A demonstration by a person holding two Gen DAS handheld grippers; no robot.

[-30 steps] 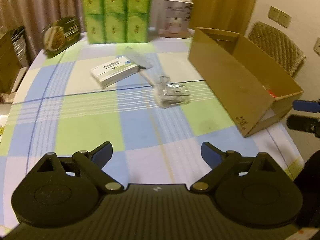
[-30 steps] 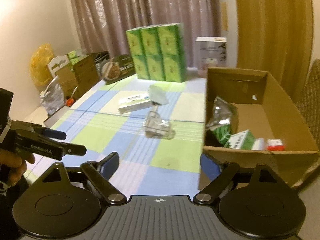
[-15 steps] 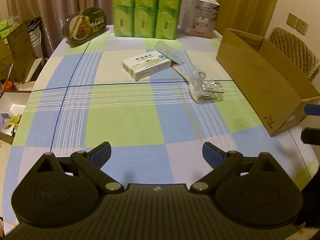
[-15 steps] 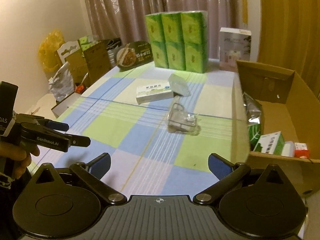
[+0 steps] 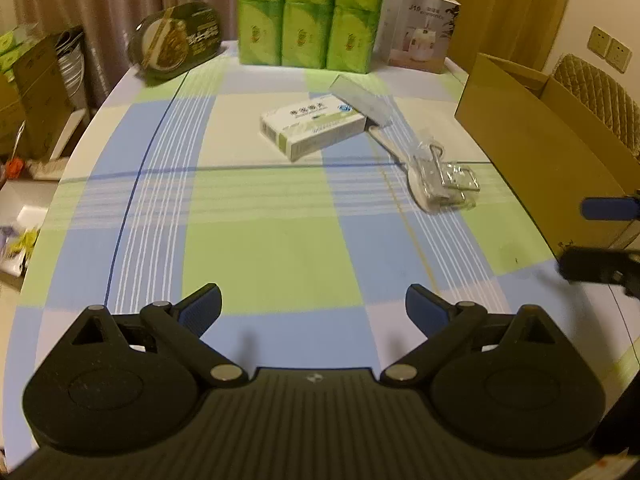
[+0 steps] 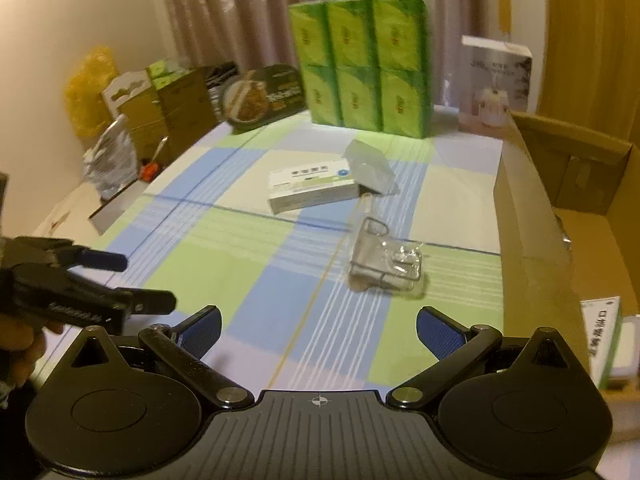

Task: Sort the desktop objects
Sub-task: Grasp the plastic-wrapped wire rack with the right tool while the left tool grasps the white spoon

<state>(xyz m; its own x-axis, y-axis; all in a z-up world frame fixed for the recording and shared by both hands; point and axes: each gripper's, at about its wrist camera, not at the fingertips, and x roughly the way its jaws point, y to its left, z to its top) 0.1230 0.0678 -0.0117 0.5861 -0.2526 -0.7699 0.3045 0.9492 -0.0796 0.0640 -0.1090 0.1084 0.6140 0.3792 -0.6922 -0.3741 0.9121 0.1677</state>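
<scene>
On the checked tablecloth (image 5: 264, 248) lie a white medicine box (image 5: 314, 126) (image 6: 310, 188), a grey flat packet (image 5: 362, 100) (image 6: 368, 166) leaning on it, and a clear bag of metal clips (image 5: 442, 182) (image 6: 386, 260). At the right stands an open cardboard box (image 5: 540, 148) (image 6: 528, 208) with a white-green box (image 6: 604, 340) inside. My left gripper (image 5: 314, 306) (image 6: 146, 282) is open and empty over the near edge. My right gripper (image 6: 318, 328) (image 5: 588, 236) is open wide and empty, short of the clip bag.
A stack of green tissue packs (image 5: 308, 12) (image 6: 362, 64), a white carton (image 5: 420, 28) and a dark oval food tray (image 5: 176, 40) stand at the far edge. Cardboard boxes and bags (image 6: 160, 100) crowd the floor to the left. A woven chair (image 5: 600, 96) sits behind the cardboard box.
Both grippers have moved forward over the table toward the items, which look larger now. The right jaws have opened wider. Nothing on the table has moved.
</scene>
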